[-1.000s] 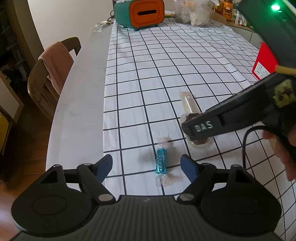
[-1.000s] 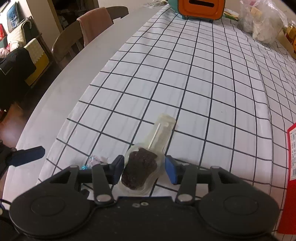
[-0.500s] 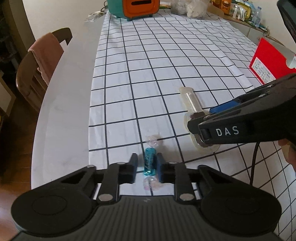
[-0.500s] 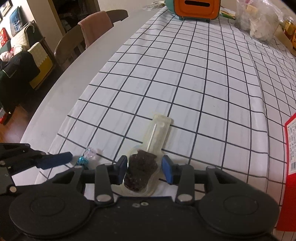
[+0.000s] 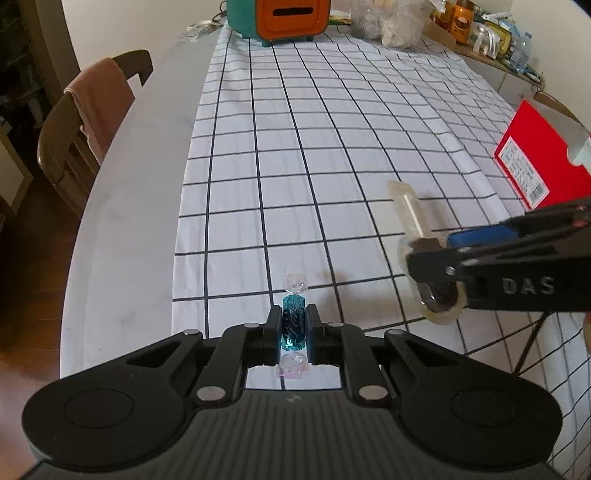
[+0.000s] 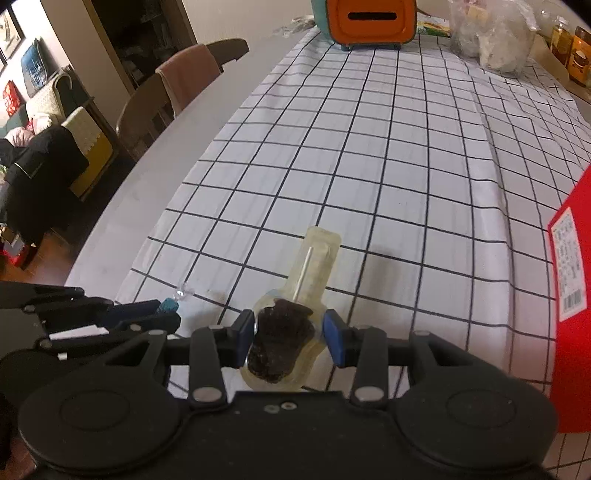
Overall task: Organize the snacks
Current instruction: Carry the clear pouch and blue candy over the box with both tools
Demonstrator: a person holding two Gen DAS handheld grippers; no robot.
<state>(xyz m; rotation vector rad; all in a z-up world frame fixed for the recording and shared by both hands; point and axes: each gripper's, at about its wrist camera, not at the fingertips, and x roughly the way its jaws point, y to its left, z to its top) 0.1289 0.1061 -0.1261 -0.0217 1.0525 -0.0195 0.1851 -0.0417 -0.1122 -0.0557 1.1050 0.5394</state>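
A small blue twist-wrapped candy (image 5: 293, 325) lies on the checked tablecloth (image 5: 332, 147), and my left gripper (image 5: 293, 328) is shut on its middle, its clear twisted ends sticking out front and back. To the right, my right gripper (image 5: 439, 280) is shut on a dark brown lollipop in a clear wrapper (image 5: 413, 218). In the right wrist view the lollipop (image 6: 280, 343) sits pinched between the blue pads of the right gripper (image 6: 290, 334), stick end pointing away and lifted off the cloth. The left gripper (image 6: 162, 314) shows at the lower left with the candy (image 6: 169, 304).
A red box (image 5: 535, 162) stands at the right edge of the cloth. A teal and orange container (image 5: 280, 14) and a clear bag (image 5: 388, 18) sit at the far end. A chair with a pink cloth (image 5: 96, 110) stands left of the table.
My left gripper's jaws went from wide apart to shut on the blue candy. The right gripper has lifted the lollipop slightly and shifted it to the right.
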